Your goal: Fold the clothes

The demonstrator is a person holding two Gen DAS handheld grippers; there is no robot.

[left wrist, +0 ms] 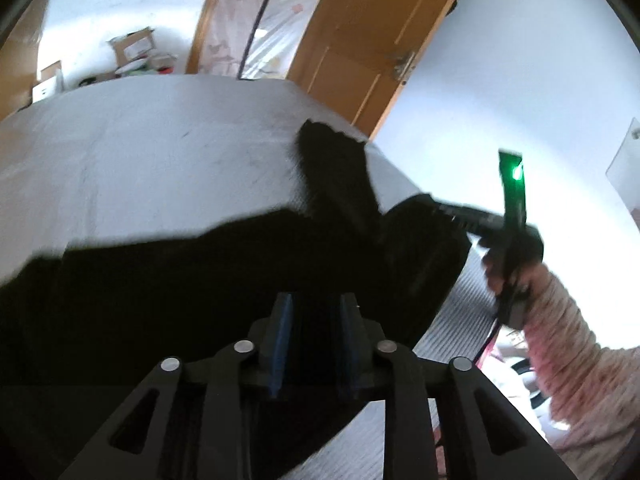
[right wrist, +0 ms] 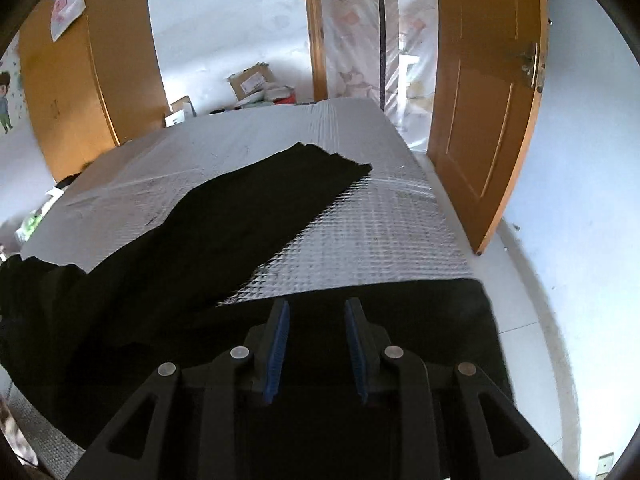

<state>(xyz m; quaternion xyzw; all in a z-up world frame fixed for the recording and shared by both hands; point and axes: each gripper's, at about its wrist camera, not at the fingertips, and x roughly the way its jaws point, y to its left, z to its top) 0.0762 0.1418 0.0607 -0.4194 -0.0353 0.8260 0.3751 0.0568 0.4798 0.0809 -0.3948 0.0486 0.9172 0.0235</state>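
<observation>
A black garment (left wrist: pixel 200 280) (right wrist: pixel 240 216) lies spread on a table with a silver quilted cover (left wrist: pixel 160 160) (right wrist: pixel 380 232). One long part of it reaches toward the far right corner. My left gripper (left wrist: pixel 314 304) hovers over the garment's near part, its blue pads (left wrist: pixel 282 320) apart and no cloth pinched between them. My right gripper (right wrist: pixel 316 308) is open above the garment's near right edge. In the left wrist view the right gripper (left wrist: pixel 444 210) points at the garment's right corner, held by a hand in a pink knit sleeve (left wrist: pixel 568 340).
An orange wooden door (right wrist: pixel 480 120) (left wrist: pixel 360 40) stands open just past the table's right side. Behind the table are a plastic-curtained doorway (right wrist: pixel 360 40) and cardboard boxes (right wrist: pixel 252 80) on the floor. White floor runs along the right edge.
</observation>
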